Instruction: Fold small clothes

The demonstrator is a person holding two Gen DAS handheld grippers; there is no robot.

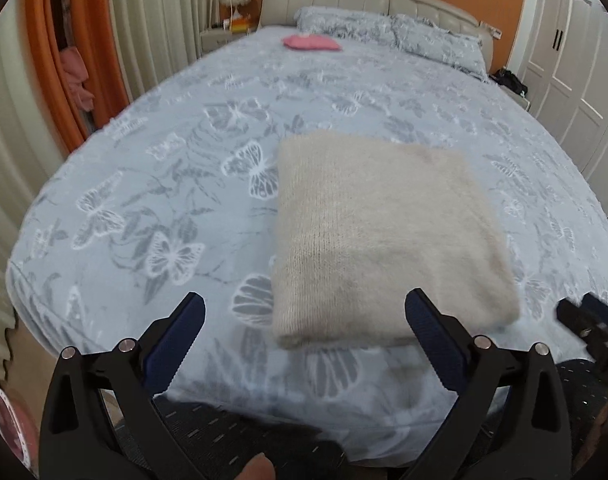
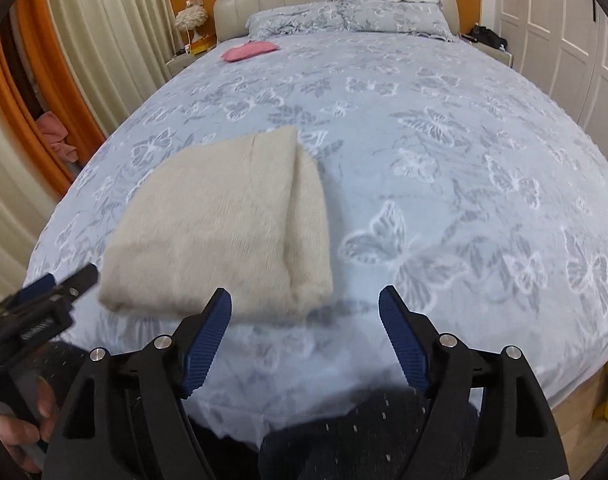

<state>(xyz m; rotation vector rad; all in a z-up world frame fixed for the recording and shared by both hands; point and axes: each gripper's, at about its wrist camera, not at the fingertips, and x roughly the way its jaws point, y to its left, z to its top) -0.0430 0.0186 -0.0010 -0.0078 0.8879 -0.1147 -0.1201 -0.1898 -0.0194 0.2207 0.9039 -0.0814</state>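
A cream knitted garment (image 1: 380, 240) lies folded into a thick rectangle near the bed's front edge; the right wrist view has the same garment (image 2: 223, 232) left of centre. My left gripper (image 1: 304, 312) stands open just short of its near edge, nothing between the blue pads. My right gripper (image 2: 304, 304) is open too, over the garment's near right corner and apart from it. Each gripper shows at the other view's side: the right gripper (image 1: 584, 320), the left gripper (image 2: 55, 288).
The bed (image 1: 163, 184) has a pale blue butterfly-print cover and two pillows (image 1: 384, 28) at the headboard. A folded pink garment (image 1: 310, 42) lies far back. Curtains (image 1: 31, 128) hang at left, white wardrobe doors (image 1: 576, 72) at right. A person's dark patterned legs (image 2: 364, 432) are below.
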